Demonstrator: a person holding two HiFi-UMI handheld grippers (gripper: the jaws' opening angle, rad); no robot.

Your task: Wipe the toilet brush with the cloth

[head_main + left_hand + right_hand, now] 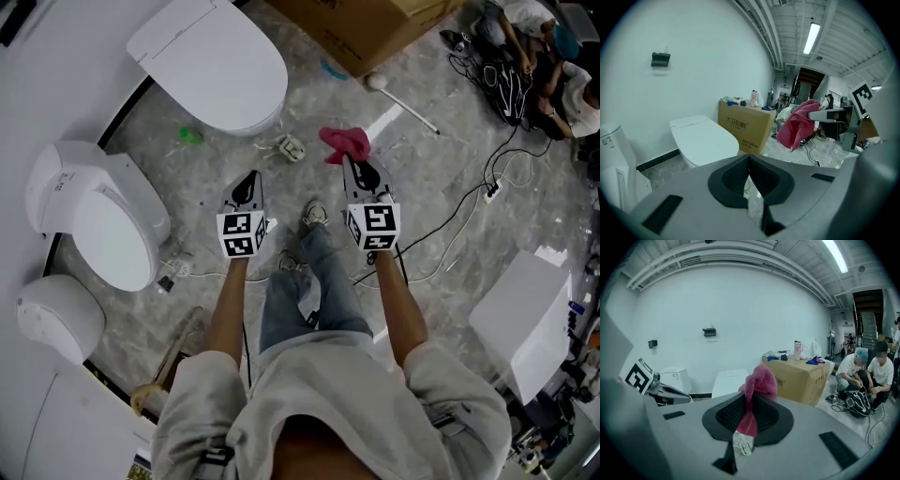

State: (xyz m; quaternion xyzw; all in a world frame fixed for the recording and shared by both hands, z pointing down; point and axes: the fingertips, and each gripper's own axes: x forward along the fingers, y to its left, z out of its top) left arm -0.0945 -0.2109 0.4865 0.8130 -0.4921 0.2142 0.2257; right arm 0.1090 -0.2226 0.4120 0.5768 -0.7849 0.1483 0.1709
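Cloth (345,142), pinched by right gripper (349,161), hangs clear of toilet brush (405,106).

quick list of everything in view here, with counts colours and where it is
toilets: three, white, along the left wall
box: one, brown cardboard, top centre
brush: one, white, lying on the floor by the box
cloth: one, pink, in the right tongs
green item: one, on the floor near the top toilet, too small to identify
cables: several, black and white, floor at right
cabinet: one, white, lower right
people: two, seated top right
left tongs: one, black, shut, empty
right tongs: one, black, shut on the cloth
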